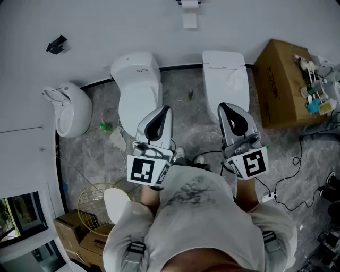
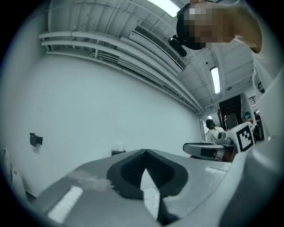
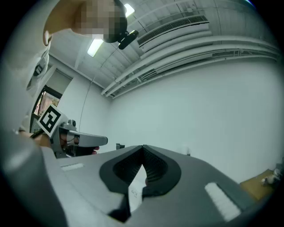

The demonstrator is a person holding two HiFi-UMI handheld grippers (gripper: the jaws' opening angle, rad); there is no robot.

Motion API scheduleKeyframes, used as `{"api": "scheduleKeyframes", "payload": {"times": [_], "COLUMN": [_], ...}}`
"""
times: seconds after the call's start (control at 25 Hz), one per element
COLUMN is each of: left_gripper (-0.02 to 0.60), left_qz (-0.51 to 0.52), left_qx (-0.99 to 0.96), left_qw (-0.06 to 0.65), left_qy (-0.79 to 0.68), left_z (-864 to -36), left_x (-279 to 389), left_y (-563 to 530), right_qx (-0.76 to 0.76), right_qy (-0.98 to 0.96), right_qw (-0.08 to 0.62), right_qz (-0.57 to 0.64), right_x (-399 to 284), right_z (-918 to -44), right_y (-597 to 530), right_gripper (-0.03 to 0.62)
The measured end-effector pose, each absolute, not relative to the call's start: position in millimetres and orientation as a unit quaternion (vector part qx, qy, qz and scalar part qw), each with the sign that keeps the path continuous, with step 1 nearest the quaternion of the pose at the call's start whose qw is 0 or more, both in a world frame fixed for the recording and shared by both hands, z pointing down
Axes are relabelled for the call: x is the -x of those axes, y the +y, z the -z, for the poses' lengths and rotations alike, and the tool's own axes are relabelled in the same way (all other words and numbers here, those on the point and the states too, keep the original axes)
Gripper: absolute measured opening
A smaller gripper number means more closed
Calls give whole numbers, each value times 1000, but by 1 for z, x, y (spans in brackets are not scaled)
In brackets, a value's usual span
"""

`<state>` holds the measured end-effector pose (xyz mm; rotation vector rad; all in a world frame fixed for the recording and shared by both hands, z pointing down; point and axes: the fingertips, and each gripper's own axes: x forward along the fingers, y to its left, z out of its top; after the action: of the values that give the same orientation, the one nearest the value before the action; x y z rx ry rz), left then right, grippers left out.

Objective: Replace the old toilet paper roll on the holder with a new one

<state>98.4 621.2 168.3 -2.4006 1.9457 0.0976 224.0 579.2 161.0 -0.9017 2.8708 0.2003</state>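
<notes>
Distance explains the pose. The toilet paper holder [image 1: 189,5] is fixed to the wall [image 1: 106,21] at 12 o'clock in the head view, well apart from both tools, and a pale strip of paper [image 1: 189,21] hangs beneath it. It is too small to tell how much roll is left on it. No fresh roll shows in any view.

The left tool [image 1: 166,109] and the right tool [image 1: 223,106] are held side by side at chest height and point roughly level towards that wall. Each tool's own view shows its ribbed pads pressed together with nothing between them. That looks like a neutral carrying posture, since there is nothing within reach to grip.

Two toilets stand between the person and the wall, the left toilet [image 1: 139,87] at 11 o'clock and the right toilet [image 1: 226,79] at 1 o'clock. The holder lies above the gap between them, so the approach probably runs through that gap. A cardboard box [image 1: 279,87] sits at 2 o'clock and cables [image 1: 289,164] trail over the floor at 3 o'clock, worth stepping around.

By my judgement the task has not begun: the old roll has to be reached first, and a new one found.
</notes>
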Motion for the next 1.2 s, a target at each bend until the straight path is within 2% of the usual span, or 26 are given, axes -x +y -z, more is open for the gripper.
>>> {"api": "scheduleKeyframes", "payload": {"times": [0.52, 1.2], "left_gripper": [2, 2], "left_qz": [-21, -34], "left_qx": [775, 795], "left_qw": [17, -1], "left_qy": [631, 605], "left_z": [-176, -185], "left_x": [-101, -22], "left_y": [617, 506], "right_qx": [312, 334], "right_qy": [947, 941], "right_qw": [65, 36], "right_qz": [-45, -44], "right_x": [-220, -136], "right_z": [-163, -172], "right_y": [572, 468], "right_gripper": [2, 2]}}
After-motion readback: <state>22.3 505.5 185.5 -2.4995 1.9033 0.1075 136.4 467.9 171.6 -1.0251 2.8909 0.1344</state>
